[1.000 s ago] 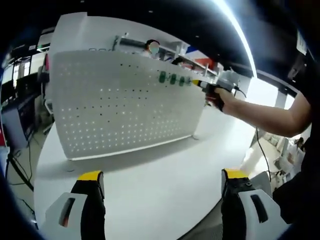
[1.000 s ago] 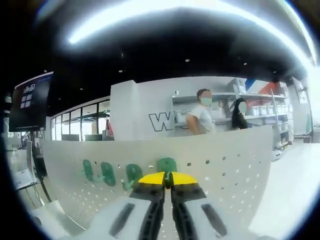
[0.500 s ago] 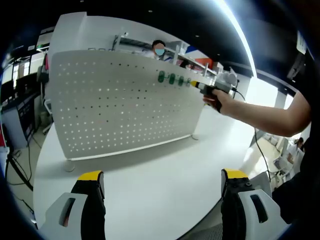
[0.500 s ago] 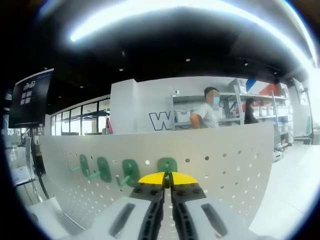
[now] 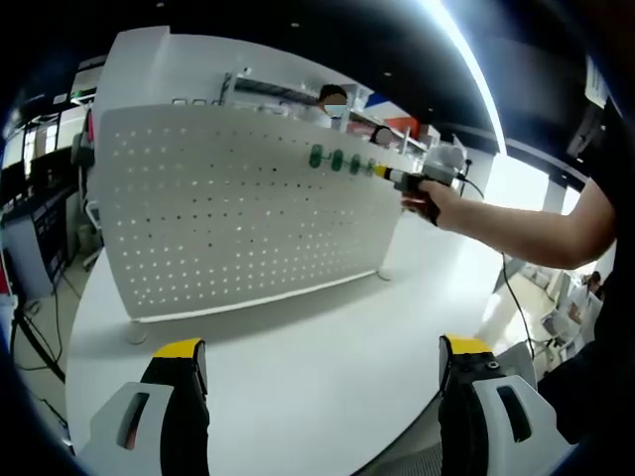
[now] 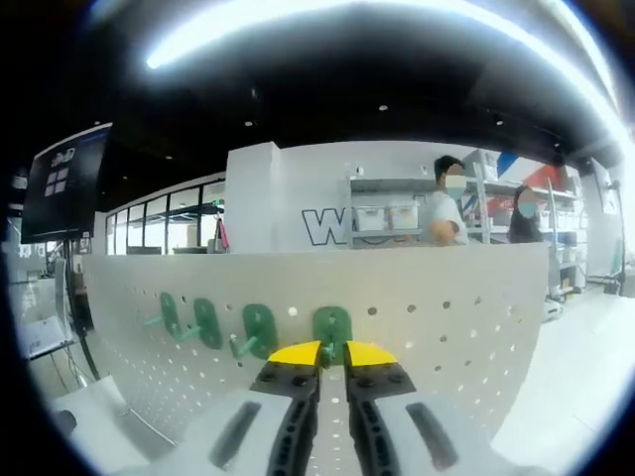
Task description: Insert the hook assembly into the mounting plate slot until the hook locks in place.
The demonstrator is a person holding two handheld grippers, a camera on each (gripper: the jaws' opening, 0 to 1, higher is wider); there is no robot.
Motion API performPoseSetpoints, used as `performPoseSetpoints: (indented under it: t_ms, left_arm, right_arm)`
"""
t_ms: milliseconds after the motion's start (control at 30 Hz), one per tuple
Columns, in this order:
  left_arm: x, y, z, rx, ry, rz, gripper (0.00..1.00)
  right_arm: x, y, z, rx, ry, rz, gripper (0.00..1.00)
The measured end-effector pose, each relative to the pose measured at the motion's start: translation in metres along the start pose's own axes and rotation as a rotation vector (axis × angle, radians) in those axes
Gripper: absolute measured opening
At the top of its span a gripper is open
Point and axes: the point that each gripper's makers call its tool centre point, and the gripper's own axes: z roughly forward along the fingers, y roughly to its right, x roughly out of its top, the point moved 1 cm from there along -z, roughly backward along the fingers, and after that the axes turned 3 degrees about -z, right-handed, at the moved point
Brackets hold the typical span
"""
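A white perforated mounting plate [image 5: 238, 213] stands upright on the round white table [image 5: 327, 387]. Several green hooks hang in a row near its top edge: the nearest green hook [image 6: 332, 324] is flat against the plate [image 6: 446, 317], with two more hooks [image 6: 260, 329] [image 6: 206, 322] to its left. My right gripper [image 6: 332, 353] has its yellow tips closed on that hook's peg, right at the plate. In the left gripper view, the right gripper [image 5: 397, 177] reaches the hook row [image 5: 337, 160], held by a hand. My left gripper [image 5: 322, 347] hangs open and holds nothing above the table's near edge.
A person's forearm [image 5: 526, 233] stretches in from the right. Behind the plate are a white wall, shelves and two people [image 6: 446, 203] walking. A dark monitor [image 6: 64, 183] hangs at the left. A cable [image 5: 511, 288] trails off the table's right side.
The right gripper stays at the green hook on the plate, with its tips a shade further apart. The people behind have walked to the right. The left gripper has not moved.
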Motion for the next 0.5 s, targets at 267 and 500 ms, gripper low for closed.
performPoseSetpoints:
  t_ms: [267, 500]
  left_arm:
    - [-0.003, -0.002, -0.007, 0.008, 0.004, 0.001, 0.99]
    - [-0.006, 0.0, -0.013, 0.012, 0.011, -0.002, 0.99]
  right_arm:
    - [0.022, -0.01, -0.02, 0.062, 0.054, -0.03, 0.11]
    - [0.014, -0.021, -0.053, 0.1, 0.017, -0.073, 0.25]
